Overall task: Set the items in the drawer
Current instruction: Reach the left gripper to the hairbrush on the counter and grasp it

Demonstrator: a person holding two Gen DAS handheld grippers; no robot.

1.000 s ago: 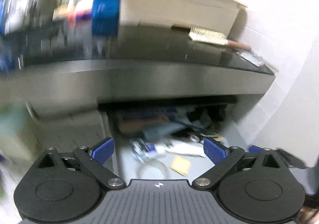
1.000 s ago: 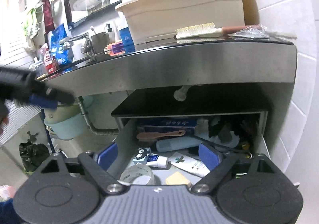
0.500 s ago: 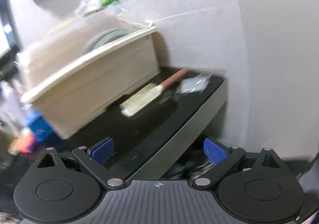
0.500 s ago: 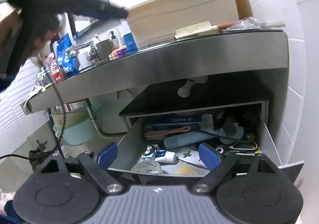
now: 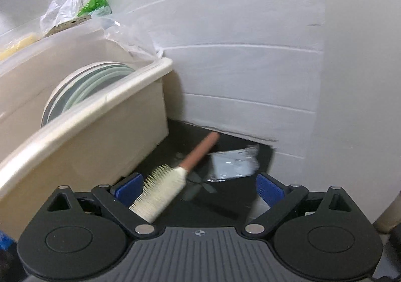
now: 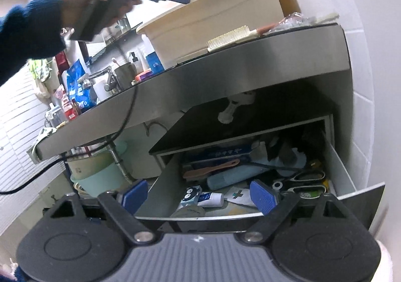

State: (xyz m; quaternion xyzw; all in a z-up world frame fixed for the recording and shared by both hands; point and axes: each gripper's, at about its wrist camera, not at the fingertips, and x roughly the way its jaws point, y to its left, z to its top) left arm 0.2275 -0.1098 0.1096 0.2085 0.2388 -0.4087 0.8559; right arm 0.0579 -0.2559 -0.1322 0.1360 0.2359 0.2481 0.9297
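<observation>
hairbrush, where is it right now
The hairbrush lies on the black countertop, beside the cream tub, with a clear packet past its handle.

Hairbrush on the counter, drawer open below

The cream-bristled hairbrush (image 5: 164, 188) with its reddish-brown handle lies flat on the dark countertop beside a crinkled clear packet (image 5: 234, 163), perhaps touching it. The drawer (image 6: 356, 191) underneath stands pulled out, crammed with toiletries.

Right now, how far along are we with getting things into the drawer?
Done: the drawer stands open, already cluttered. In hand: nothing; the left claw is open above the hairbrush on the counter, and the right claw is open and empty at the drawer. Left: the hairbrush and the plastic packet beside it.
</observation>
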